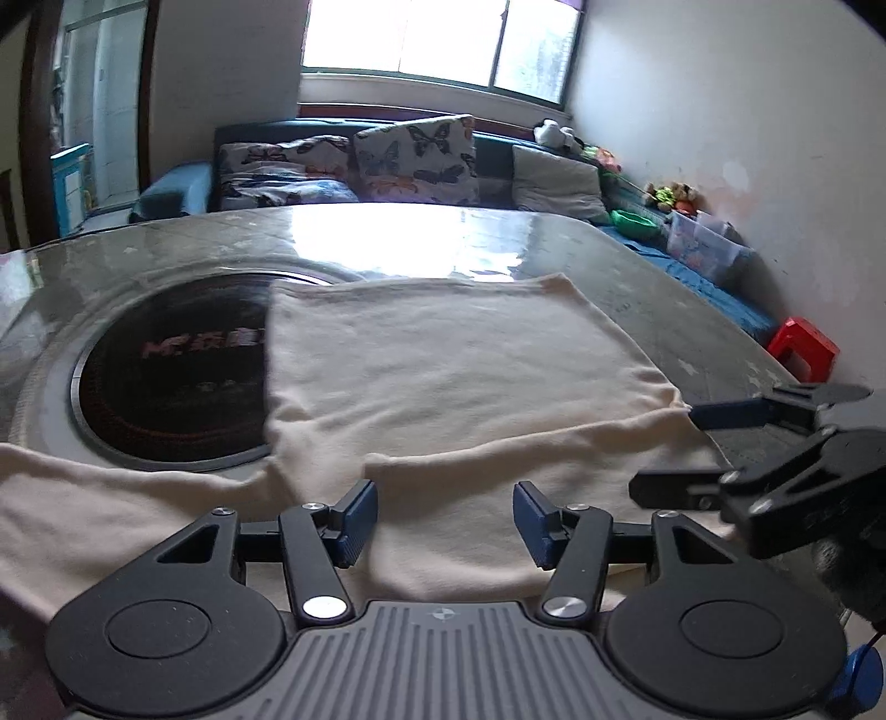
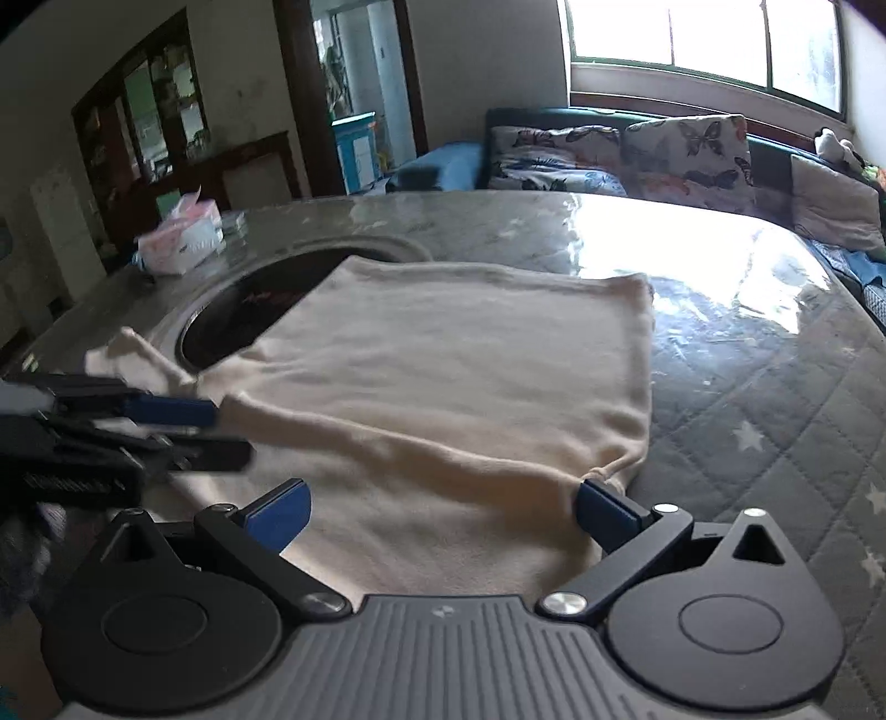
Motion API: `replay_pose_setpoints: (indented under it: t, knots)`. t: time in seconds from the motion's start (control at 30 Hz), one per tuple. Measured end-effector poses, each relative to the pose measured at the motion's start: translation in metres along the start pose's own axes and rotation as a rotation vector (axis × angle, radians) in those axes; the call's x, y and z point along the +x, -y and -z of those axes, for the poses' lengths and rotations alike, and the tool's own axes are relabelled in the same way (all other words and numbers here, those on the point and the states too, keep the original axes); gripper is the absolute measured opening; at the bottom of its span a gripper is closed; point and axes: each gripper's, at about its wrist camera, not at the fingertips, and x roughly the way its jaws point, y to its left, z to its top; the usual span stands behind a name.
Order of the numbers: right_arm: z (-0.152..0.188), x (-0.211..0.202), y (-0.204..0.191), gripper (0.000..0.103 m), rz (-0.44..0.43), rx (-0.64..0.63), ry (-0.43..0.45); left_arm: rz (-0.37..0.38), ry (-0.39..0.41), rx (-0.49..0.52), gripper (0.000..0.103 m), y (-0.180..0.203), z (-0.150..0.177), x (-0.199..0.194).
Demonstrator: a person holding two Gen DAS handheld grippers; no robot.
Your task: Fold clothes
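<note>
A bright window [image 1: 437, 39] backlights the room. Beneath it stands a sofa [image 1: 343, 166] with butterfly-print cushions [image 1: 415, 158]. White walls [image 1: 720, 111] enclose the space.

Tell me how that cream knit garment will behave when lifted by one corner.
The cream knit garment probably hangs limp: its folded edge already sags and wrinkles. It looks light and thin. On the glossy plastic-covered table it may slide rather than stay put.

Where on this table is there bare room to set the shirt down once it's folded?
Free: the quilted table cover right of the cream shirt, and the shiny strip between the shirt's far edge and the sofa. Crowded: the left, where the shirt overlaps the round cooktop, with a tissue pack beyond.
</note>
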Motion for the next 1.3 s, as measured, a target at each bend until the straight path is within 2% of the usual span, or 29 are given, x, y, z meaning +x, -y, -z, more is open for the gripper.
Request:
replay_pose_setpoints:
  t: [0.17,0.33,0.53,0.63,0.77,0.93,1.0,1.03,1.07,1.17,1.3]
  knots:
    - [0.000,0.004,-0.011,0.103,0.035,-0.066,-0.013,-0.114,0.035,-0.057,0.072,-0.029,0.001,-0.021]
    - [-0.007,-0.001,-0.021,0.103,0.006,-0.075,0.025,-0.309,0.062,-0.157,0.076,-0.078,0.005,-0.038]
    - [-0.002,0.020,-0.035,0.103,0.018,-0.092,-0.054,-0.527,0.074,-0.266,0.079,-0.131,0.007,-0.048]
    - [0.000,0.021,-0.038,0.103,0.033,-0.106,-0.058,-0.579,0.055,-0.321,0.079,-0.154,0.010,-0.048]
    - [0.000,0.021,-0.037,0.103,0.032,-0.111,-0.071,-0.581,0.045,-0.364,0.077,-0.173,0.012,-0.047]
    - [0.001,0.021,-0.038,0.103,0.035,-0.110,-0.067,-0.564,0.035,-0.385,0.068,-0.178,0.017,-0.042]
    - [-0.001,0.021,-0.038,0.103,0.038,-0.107,-0.074,-0.571,0.042,-0.376,0.060,-0.178,0.017,-0.041]
    - [-0.001,0.021,-0.038,0.103,0.039,-0.105,-0.076,-0.571,0.045,-0.376,0.052,-0.178,0.017,-0.041]
    - [-0.001,0.021,-0.038,0.103,0.041,-0.107,-0.075,-0.568,0.050,-0.379,0.040,-0.179,0.017,-0.041]
    - [-0.001,0.021,-0.039,0.103,0.042,-0.106,-0.071,-0.543,0.060,-0.394,0.017,-0.182,0.016,-0.041]
    - [-0.002,0.018,-0.037,0.103,0.036,-0.090,-0.064,-0.502,0.089,-0.397,0.012,-0.176,0.013,-0.046]
